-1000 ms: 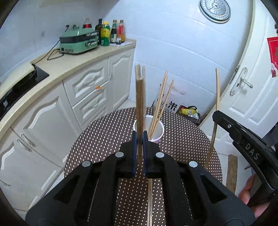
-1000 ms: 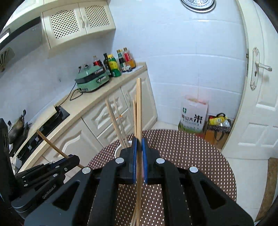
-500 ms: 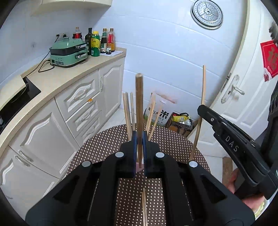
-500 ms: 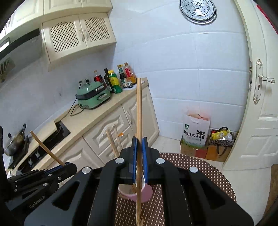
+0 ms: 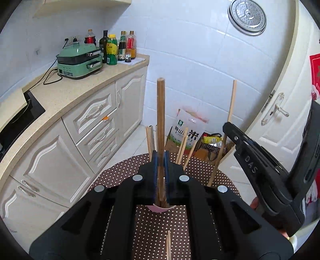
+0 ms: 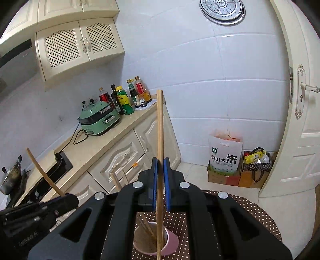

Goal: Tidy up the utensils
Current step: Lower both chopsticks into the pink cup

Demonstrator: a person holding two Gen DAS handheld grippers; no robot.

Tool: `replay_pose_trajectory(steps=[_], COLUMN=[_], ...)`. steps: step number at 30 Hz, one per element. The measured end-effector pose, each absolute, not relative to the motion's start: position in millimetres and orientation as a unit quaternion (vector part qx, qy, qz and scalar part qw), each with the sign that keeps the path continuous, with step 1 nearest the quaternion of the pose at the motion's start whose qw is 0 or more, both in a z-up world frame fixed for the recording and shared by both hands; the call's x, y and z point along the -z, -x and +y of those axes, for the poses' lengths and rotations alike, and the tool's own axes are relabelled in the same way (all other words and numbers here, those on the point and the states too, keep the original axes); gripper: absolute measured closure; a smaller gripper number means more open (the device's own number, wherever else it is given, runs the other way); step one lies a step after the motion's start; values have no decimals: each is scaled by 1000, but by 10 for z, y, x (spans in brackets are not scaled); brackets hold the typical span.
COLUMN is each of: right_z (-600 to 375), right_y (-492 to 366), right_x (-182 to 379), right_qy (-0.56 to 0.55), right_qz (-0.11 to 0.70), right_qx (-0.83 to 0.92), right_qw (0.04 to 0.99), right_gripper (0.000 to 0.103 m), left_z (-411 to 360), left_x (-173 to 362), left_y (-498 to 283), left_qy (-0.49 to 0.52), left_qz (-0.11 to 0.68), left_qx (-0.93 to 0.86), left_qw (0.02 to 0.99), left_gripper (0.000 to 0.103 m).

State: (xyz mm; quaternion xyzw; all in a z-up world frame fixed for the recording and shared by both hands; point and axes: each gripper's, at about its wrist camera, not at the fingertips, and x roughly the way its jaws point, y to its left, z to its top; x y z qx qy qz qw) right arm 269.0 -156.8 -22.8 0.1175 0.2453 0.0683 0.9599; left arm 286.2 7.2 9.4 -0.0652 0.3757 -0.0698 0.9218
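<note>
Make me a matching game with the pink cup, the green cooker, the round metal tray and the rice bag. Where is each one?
Things:
1. pink cup
2. green cooker
3. round metal tray
4. rice bag

Places:
A. high up on the tiled wall
B. on the floor by the door
C. on the dotted table, with chopsticks in it
D. on the counter next to the bottles

Pairs: 1-C, 2-D, 3-A, 4-B

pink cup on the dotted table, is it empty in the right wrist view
No, the round pink cup already holds several wooden chopsticks leaning inside it.
</note>
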Motion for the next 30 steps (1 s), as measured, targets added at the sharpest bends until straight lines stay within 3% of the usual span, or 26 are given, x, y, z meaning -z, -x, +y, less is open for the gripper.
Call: replay_pose_trajectory(steps=[19, 30], right_z=[-1426, -1310], right_y=[-2885, -2693], right_x=[786, 957], right_qy=[-120, -80], right_qz=[224, 226], right_qx=[-34, -22], right_qw=[966, 971], right_gripper=[98, 98], left_z=[100, 109], left_x=[626, 795], left_y=[-3345, -3392], left_qy=[73, 84], left_qz=[463, 462], left_qx=[68, 78], left_qw=[880, 880], left_gripper=[97, 97])
